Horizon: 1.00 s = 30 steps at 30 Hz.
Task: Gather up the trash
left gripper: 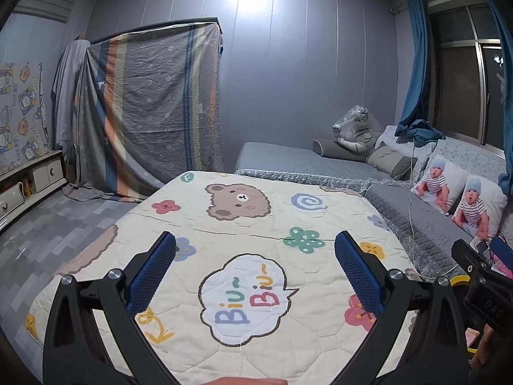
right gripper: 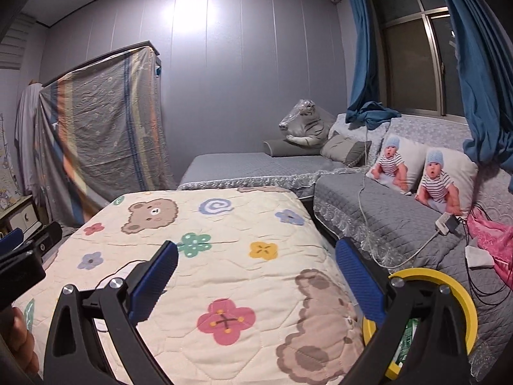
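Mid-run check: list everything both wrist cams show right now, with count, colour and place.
Quilt: one, cream with bear print, covering the table in front.
Bin: one, yellow rim, green item inside, right of table.
Sofa: one, grey, right side.
Baby-print cushions: two, on sofa.
Plush tiger: one, plastic-wrapped, far corner.
Power strip: one, white, on sofa.
Pink cloth: one, sofa's right end.
Striped sheet: one, draped at back wall.
Curtains: blue, at window.
Left gripper: open, empty.
Right gripper: open, empty.

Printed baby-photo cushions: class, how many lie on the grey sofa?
2. One white baby-photo cushion leans against the sofa back nearer the window; the other beside it, nearer the camera. None seem hidden.
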### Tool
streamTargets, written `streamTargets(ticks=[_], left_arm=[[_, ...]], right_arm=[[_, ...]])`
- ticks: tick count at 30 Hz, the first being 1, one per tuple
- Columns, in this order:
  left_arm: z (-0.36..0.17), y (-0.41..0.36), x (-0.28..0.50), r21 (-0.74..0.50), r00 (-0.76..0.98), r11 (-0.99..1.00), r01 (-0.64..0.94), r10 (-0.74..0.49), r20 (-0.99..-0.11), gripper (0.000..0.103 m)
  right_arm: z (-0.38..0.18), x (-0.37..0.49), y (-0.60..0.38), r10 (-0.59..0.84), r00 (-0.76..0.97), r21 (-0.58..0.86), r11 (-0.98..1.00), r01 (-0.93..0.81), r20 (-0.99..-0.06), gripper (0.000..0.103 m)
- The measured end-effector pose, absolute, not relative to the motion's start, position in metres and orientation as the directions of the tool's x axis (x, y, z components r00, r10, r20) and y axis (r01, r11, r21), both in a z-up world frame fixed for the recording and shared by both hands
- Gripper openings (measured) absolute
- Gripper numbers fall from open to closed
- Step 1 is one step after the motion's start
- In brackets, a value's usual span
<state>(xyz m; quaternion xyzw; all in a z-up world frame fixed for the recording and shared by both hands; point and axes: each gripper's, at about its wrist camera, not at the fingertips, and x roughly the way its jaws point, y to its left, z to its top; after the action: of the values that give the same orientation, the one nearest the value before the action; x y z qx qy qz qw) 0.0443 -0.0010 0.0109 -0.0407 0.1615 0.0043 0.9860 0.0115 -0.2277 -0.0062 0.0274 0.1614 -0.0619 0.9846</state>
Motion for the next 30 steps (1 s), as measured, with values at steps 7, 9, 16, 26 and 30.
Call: streamTargets(ticks=[7, 9, 16, 26, 30], left_arm=[[0.006, 0.006, 0.033, -0.091, 0.949, 0.995, -0.047, 0.016, -0.315, 0.095], [0.005, 0.006, 0.031, -0.088, 0.949, 0.995, -0.050, 0.020, -0.313, 0.095], [0.003, 0.005, 0.028, -0.101, 0.948, 0.994, -0.047, 0.012, -0.317, 0.095], [0.001, 0.002, 0.028, -0.102, 0.944, 0.994, -0.043, 0.007, -0.330, 0.095], [-0.001, 0.000, 0.030, -0.102, 0.941, 0.994, -0.042, 0.005, -0.339, 0.095]], right_arm=[[-0.011, 0.010, -0.217, -0.110, 0.938, 0.019, 0.992, 0.123, -0.327, 0.095], [-0.013, 0.011, -0.217, -0.105, 0.936, 0.019, 0.993, 0.118, -0.337, 0.095], [-0.020, 0.013, -0.215, -0.102, 0.927, 0.015, 0.993, 0.115, -0.361, 0.095], [-0.025, 0.016, -0.217, -0.100, 0.921, 0.016, 0.993, 0.114, -0.376, 0.095], [-0.027, 0.017, -0.218, -0.103, 0.919, 0.016, 0.993, 0.117, -0.381, 0.095]])
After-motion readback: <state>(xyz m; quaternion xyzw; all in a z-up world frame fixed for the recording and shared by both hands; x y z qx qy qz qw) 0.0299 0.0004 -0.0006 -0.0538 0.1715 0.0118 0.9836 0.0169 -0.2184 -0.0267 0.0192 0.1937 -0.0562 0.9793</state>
